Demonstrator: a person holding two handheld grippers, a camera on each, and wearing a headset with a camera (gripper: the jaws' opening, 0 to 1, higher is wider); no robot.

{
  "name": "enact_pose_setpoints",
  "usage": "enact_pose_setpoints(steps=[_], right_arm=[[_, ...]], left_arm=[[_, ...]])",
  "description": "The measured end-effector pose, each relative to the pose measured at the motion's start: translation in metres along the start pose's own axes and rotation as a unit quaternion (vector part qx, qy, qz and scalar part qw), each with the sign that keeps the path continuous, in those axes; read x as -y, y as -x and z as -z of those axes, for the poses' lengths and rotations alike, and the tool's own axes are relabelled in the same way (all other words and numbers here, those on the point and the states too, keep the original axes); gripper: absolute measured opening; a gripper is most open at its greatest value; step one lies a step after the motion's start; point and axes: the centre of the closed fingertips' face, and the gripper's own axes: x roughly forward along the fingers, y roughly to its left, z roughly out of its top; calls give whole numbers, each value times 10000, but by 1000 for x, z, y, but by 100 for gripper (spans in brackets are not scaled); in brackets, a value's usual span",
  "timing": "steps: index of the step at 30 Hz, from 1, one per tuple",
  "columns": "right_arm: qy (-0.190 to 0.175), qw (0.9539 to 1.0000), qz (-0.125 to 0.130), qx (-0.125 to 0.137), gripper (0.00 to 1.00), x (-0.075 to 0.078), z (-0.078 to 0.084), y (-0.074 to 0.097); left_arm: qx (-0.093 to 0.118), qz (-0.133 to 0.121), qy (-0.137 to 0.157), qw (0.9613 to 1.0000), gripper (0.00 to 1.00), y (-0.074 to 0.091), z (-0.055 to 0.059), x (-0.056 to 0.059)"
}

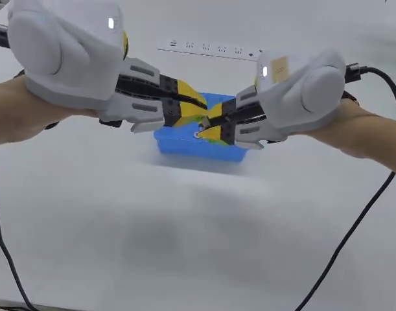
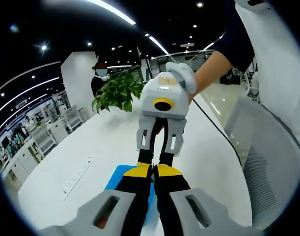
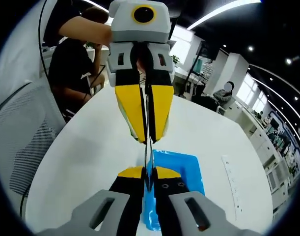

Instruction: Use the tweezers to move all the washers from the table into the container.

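Facing each other tip to tip just above the blue container (image 1: pixel 185 144), the left tool (image 1: pixel 199 110) and the right tool (image 1: pixel 209 123) are each gripping the tweezers (image 3: pixel 147 157). In the right gripper view the thin metal strip is running straight from one pair of yellow jaws into the other. Both tools are standing clenched, their jaws pressed to a narrow slit around the strip. The two-sided hold is probably serving to reseat the tweezers, or to hand them from one tool to the other (a slim instrument is awkward to square up single-handed). Doing this directly over the container also means a slip would be landing in the right place.

The container is sitting out on the white worktop (image 1: pixel 198 227), well short of the power strip (image 1: pixel 207 48) lying beyond it. Whether any washers are lying inside cannot be told — the tools are covering most of its opening in the head view, and the gripper views are showing just a blue floor, too blurred to read.
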Motion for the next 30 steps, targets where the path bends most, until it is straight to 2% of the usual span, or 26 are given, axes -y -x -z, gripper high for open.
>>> enact_pose_setpoints(steps=[2,6,8,17,21,25,30], right_arm=[[34,10000,-10,34,8,-4,-4,5],[86,9999,-40,46,8,-13,-9,13],[-82,9999,-23,81,8,-16,-11,16],[28,9999,41,99,8,-23,-18,23],[82,9999,24,96,8,-28,-22,25],[120,9999,-9,96,8,-34,-24,26],[165,9998,-26,57,8,-37,-24,28]], left_arm=[[41,60,-13,10000,6,4,-3,1],[42,194,-96,9998,6,9,-5,9],[11,191,-126,9997,6,10,-6,12],[-72,101,-115,9999,7,19,-13,21],[-295,108,-235,9992,12,22,-8,25],[-204,65,-199,9996,9,25,-11,26],[-303,98,-213,9993,7,27,-4,29]])
